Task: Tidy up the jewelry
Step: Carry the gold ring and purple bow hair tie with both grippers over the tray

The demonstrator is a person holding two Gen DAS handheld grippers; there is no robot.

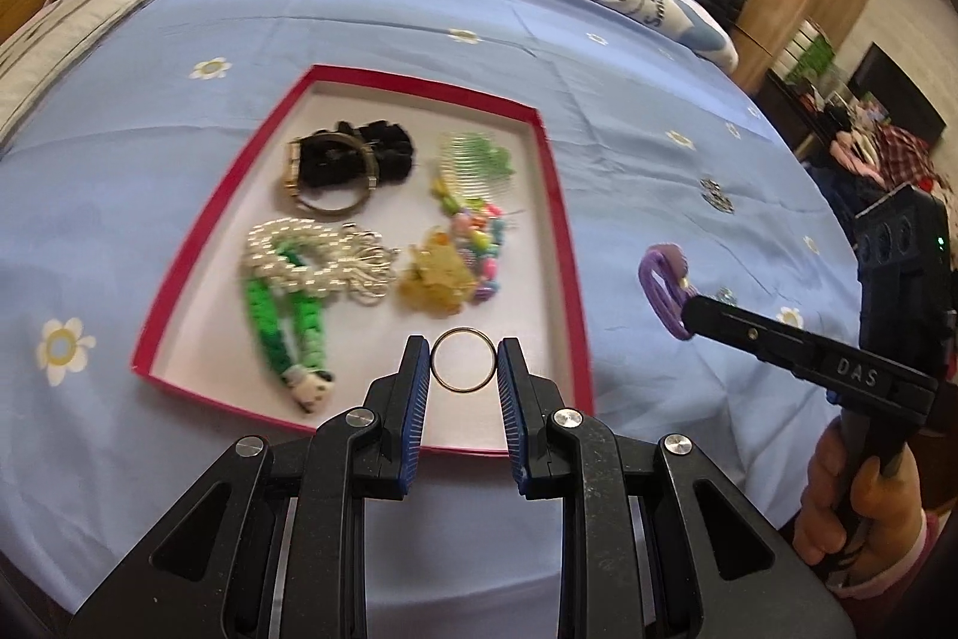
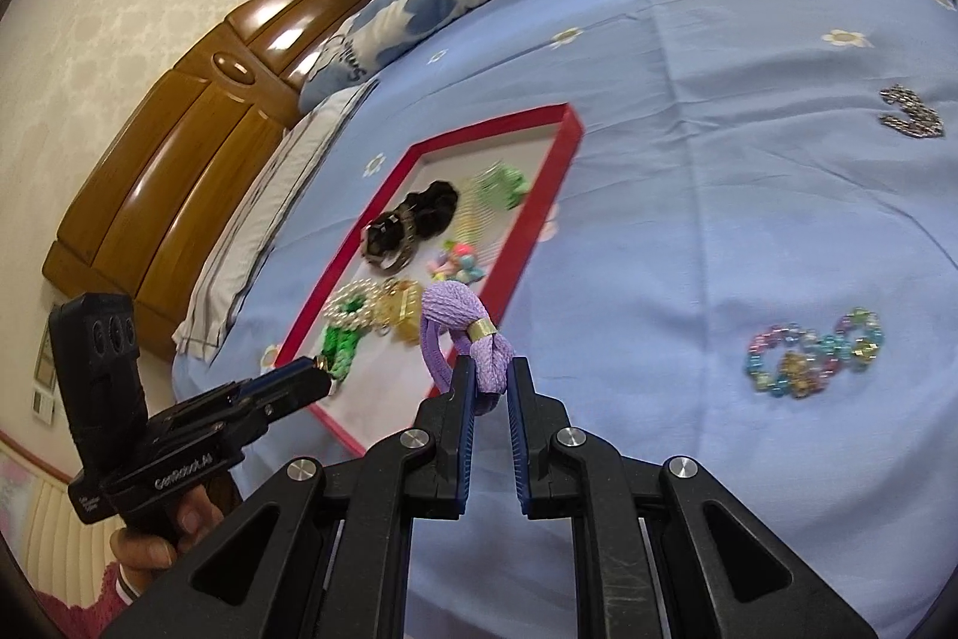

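Carrying to red tray (image 1: 557, 220) on bed: left claw (image 1: 464, 360) clenched on gold ring (image 1: 464, 360), right claw (image 2: 491, 381) apparently pinching purple hair tie (image 2: 458, 324). Next: lower, release inside.

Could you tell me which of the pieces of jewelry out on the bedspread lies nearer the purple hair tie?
The pastel bead bracelet, coiled in loops on the bedspread, lies nearer the purple hair tie; the silver chain lies farther up.

Left gripper (image 1: 464, 360) pinches a thin gold ring (image 1: 464, 359) between its blue pads, held over the near edge of the red-rimmed tray (image 1: 557, 196) on the blue bed (image 1: 628, 112). In the tray beyond the ring: green braided band (image 1: 278, 315), pearl strands (image 1: 299, 253), black scrunchie (image 1: 371, 148). Right of the tray, the right gripper (image 1: 688, 306) holds a purple hair tie (image 1: 661, 285).
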